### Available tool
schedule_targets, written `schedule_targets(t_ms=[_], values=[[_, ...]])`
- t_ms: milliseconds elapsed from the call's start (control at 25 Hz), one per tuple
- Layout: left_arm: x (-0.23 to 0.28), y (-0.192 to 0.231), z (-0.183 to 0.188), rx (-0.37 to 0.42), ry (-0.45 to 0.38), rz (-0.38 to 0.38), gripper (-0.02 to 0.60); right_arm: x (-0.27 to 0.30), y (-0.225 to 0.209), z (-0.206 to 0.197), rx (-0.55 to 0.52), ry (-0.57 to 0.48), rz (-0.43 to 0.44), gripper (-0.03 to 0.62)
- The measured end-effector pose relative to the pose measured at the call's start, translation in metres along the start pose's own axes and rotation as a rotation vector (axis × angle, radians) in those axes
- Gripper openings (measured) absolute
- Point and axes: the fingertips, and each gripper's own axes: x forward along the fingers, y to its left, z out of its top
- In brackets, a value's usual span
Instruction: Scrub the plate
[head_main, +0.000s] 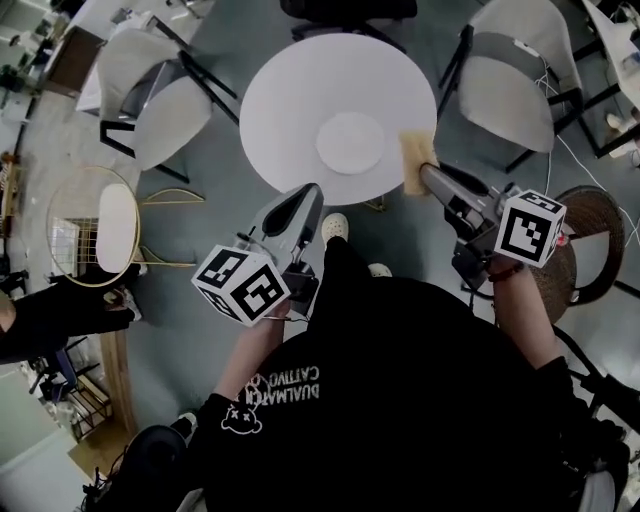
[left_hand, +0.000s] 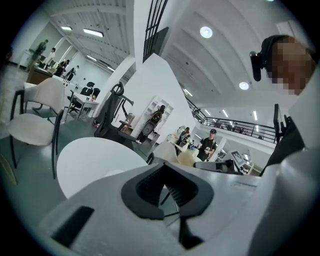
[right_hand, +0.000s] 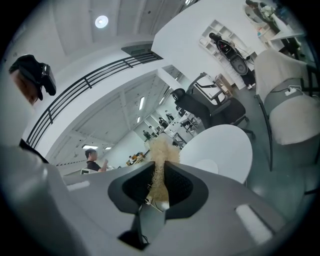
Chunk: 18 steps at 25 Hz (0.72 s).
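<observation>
— Plate (head_main: 350, 142), round and white: where is it?
— One only, lying flat at the middle of the round white desk (head_main: 290, 90), with nothing touching it.
— And your jaws?
— My right gripper (head_main: 428, 172) is clamped on the one tan fibrous scrubbing pad (head_main: 414, 158), over the desk's near edge. My left gripper (head_main: 305, 195) is closed on nothing.
— Which step?
— The approach, I judge. Next I must lower the pad onto the plate and rub.
</observation>
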Motion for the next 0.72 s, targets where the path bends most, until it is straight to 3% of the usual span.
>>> schedule_targets(t_ms=[240,400,440,520,640,720], values=[[0.021,0.058,-0.007,0.008,0.171,0.073,0.000,0.025,-0.018,0.012,0.047,-0.036,-0.039,0.060],[0.050,0.110,-0.023,0.081,0.281,0.187,0.001,0.035,-0.041,0.021,0.087,-0.049,-0.074,0.060],[0.061,0.121,-0.031,0.093,0.322,0.203,0.036,0.038,-0.047,0.024,0.097,-0.050,-0.082,0.060],[0.080,0.138,-0.055,0.047,0.410,0.209,0.124,0.041,-0.057,0.025,0.115,-0.050,-0.101,0.060],[0.099,0.164,-0.090,-0.093,0.508,0.241,0.145,0.048,-0.075,0.019,0.145,-0.048,-0.139,0.060],[0.105,0.181,-0.105,-0.139,0.556,0.273,0.153,0.056,-0.088,0.013,0.174,-0.050,-0.159,0.060]])
